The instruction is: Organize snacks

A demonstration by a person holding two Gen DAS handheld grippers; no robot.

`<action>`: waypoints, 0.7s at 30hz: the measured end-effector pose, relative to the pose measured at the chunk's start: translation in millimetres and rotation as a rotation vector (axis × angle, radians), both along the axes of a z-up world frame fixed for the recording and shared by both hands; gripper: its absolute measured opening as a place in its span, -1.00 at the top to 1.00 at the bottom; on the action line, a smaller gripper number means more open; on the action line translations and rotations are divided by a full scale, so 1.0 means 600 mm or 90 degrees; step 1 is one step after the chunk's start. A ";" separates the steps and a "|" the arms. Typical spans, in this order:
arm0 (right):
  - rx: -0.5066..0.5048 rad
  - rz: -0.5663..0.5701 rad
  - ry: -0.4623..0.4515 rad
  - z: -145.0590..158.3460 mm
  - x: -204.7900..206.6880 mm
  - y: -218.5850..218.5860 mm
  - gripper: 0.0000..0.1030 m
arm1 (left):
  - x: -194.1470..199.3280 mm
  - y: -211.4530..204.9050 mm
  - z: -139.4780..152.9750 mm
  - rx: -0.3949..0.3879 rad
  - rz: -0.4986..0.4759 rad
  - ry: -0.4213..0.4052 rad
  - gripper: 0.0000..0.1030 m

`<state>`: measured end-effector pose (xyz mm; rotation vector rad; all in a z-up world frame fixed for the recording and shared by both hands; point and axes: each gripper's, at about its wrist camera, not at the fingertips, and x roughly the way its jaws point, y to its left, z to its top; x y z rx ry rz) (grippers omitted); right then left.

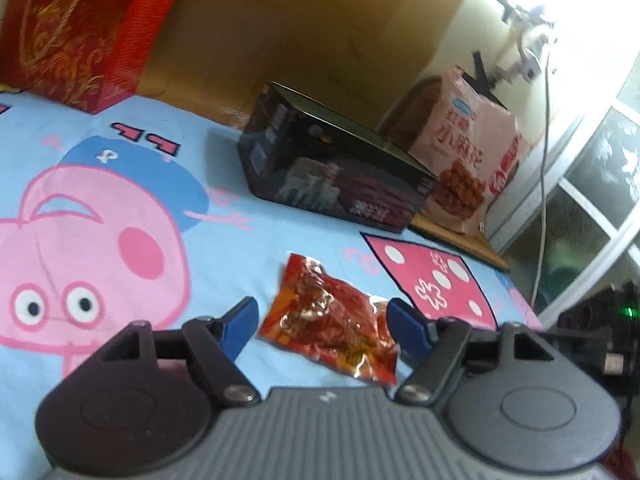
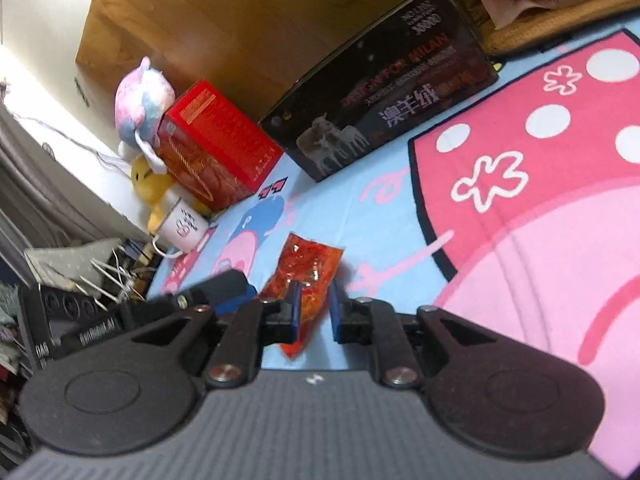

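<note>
Lying flat, the crinkled red foil snack packet (image 1: 334,320) runs lengthwise away from the narrowly parted right gripper (image 2: 314,308) straddling it unclamped; the left gripper (image 1: 322,320) stands wide apart.

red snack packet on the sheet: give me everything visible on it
The red snack packet is a small, crinkled pouch of glossy red-orange film with shiny glints, contents unreadable. It lies flat on the blue cartoon bedsheet, in front of the dark box. In the left wrist view it sits between the spread fingers of the left tool, whose pads do not press it. In the right wrist view the right tool has its narrowly set fingers around the near end; contact is unclear.
</note>
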<state>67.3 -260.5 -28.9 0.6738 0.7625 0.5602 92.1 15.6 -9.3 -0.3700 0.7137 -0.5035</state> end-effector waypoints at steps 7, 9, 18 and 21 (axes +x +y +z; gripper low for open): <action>0.017 -0.004 0.006 -0.002 0.000 -0.005 0.67 | 0.009 -0.011 -0.008 -0.039 -0.014 0.030 0.26; 0.021 -0.016 -0.010 0.001 -0.005 -0.009 0.71 | 0.013 -0.005 -0.009 -0.059 -0.012 0.050 0.29; 0.063 -0.032 -0.112 0.070 0.008 -0.041 0.75 | 0.058 -0.039 0.096 -0.057 -0.026 -0.033 0.29; 0.038 -0.050 -0.159 0.112 0.054 -0.052 0.75 | 0.115 -0.069 0.134 -0.028 -0.019 -0.070 0.27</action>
